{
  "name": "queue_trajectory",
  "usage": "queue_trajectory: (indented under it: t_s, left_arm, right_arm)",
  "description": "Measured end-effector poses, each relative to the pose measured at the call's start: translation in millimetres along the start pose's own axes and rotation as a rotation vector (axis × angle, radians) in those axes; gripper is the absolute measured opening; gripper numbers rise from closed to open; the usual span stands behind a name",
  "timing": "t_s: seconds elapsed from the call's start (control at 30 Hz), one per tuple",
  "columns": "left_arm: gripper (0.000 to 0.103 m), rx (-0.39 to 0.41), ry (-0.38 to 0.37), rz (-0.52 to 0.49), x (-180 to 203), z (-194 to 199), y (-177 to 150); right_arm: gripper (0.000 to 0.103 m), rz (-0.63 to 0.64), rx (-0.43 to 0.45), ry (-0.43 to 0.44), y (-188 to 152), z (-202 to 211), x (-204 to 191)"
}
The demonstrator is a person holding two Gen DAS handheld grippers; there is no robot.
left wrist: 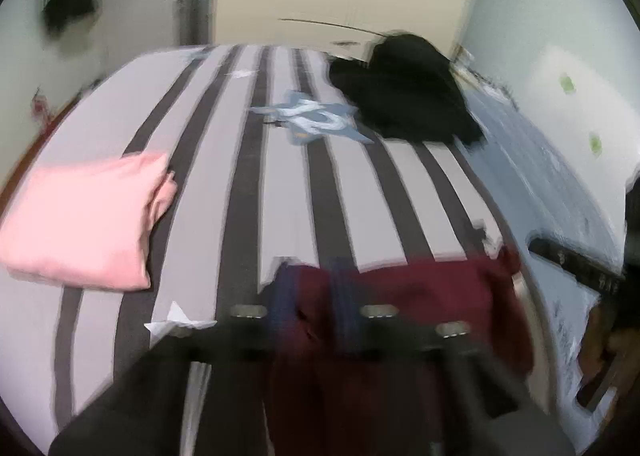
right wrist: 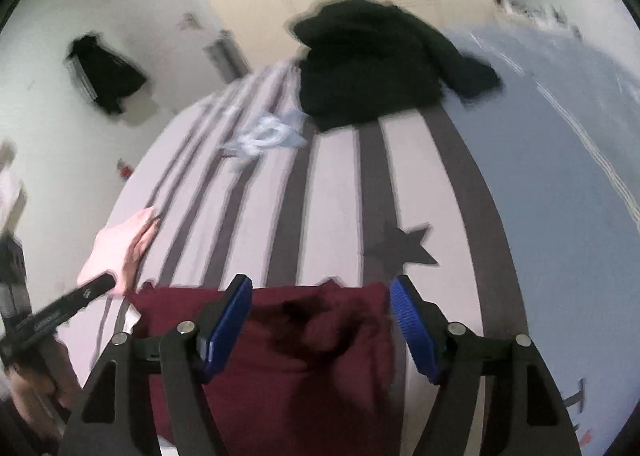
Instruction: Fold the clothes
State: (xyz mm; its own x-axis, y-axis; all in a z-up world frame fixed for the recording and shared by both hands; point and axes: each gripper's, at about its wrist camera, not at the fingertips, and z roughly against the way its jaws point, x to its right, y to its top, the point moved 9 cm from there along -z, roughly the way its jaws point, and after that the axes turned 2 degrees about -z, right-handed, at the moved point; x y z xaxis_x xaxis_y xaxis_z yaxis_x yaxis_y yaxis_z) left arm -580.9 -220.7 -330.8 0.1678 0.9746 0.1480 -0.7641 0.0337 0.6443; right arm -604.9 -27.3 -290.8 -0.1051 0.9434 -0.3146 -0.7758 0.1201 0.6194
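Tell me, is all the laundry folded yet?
Not yet. The pink garment already lies folded on the striped bed. The maroon garment is being worked on, below the open right hand-held gripper. The black clothes and the light blue item still wait, unfolded.

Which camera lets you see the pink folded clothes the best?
The left wrist view. There the folded pink garment lies whole on the striped bedspread, only a little blurred. The right wrist view catches just a pale pink corner at its left side, partly behind a dark bar.
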Motion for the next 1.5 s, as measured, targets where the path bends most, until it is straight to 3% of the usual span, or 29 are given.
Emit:
queue_trajectory:
  t_s: [0.03, 0.07, 0.1, 0.2, 0.27, 0.37, 0.5, 0.6, 0.7, 0.83, 1.03, 1.1, 1.17, 1.33, 1.43, 1.5]
  left_arm:
    - [0.000, -0.019, -0.027, -0.018, 11, -2, -7]
    - [0.000, -0.038, -0.045, -0.038, 21, -5, -14]
    - [0.000, -0.051, -0.055, -0.051, 29, -9, -19]
    - [0.000, -0.077, -0.077, -0.076, 45, -31, -26]
    - [0.000, -0.085, -0.048, -0.076, 43, -50, -24]
    - [0.000, -0.097, 0.010, 0.018, 13, -84, -19]
    - [0.001, -0.126, 0.016, 0.119, -24, -108, -27]
    - [0.002, -0.113, 0.014, 0.077, -22, -104, -27]
    - [0.002, -0.091, 0.011, 0.122, -30, -95, -21]
    - [0.002, -0.008, 0.066, 0.169, -52, -73, -6]
    - [0.002, -0.031, 0.141, 0.171, -77, -67, -19]
    - [0.002, -0.014, 0.134, 0.138, -67, -57, -19]
    - [0.002, 0.008, 0.107, 0.101, -49, -48, -19]
    - [0.002, -0.024, 0.061, 0.016, -11, -61, -28]
    - [0.002, -0.051, 0.083, 0.043, -26, -81, -44]
    - [0.002, -0.037, 0.068, 0.072, -34, -81, -44]
  right_arm:
    - [0.029, 0.052, -0.002, 0.011, -6, 4, -13]
    - [0.011, 0.096, -0.026, 0.023, -16, 1, -24]
    - [0.005, 0.134, -0.053, 0.034, -26, -4, -35]
    - [0.005, 0.187, -0.122, 0.036, -54, -25, -51]
    - [0.005, 0.171, -0.140, 0.011, -58, -42, -45]
    - [0.000, 0.130, -0.139, -0.056, -52, -71, -23]
    - [0.000, 0.039, -0.125, -0.041, -38, -93, 2]
    - [0.000, 0.034, -0.109, -0.036, -35, -94, 7]
    - [0.000, 0.032, -0.088, -0.039, -36, -92, 9]
    - [0.000, -0.004, -0.064, -0.051, -29, -80, 21]
    - [0.000, -0.039, -0.022, -0.107, -16, -65, 46]
    - [0.000, -0.037, -0.014, -0.139, -14, -62, 54]
    - [0.009, -0.018, 0.017, -0.169, -9, -54, 50]
    - [0.009, 0.065, 0.046, -0.131, -14, -49, 11]
    - [0.008, 0.156, 0.007, -0.191, -33, -73, 5]
    - [0.000, 0.179, 0.022, -0.224, -39, -83, 14]
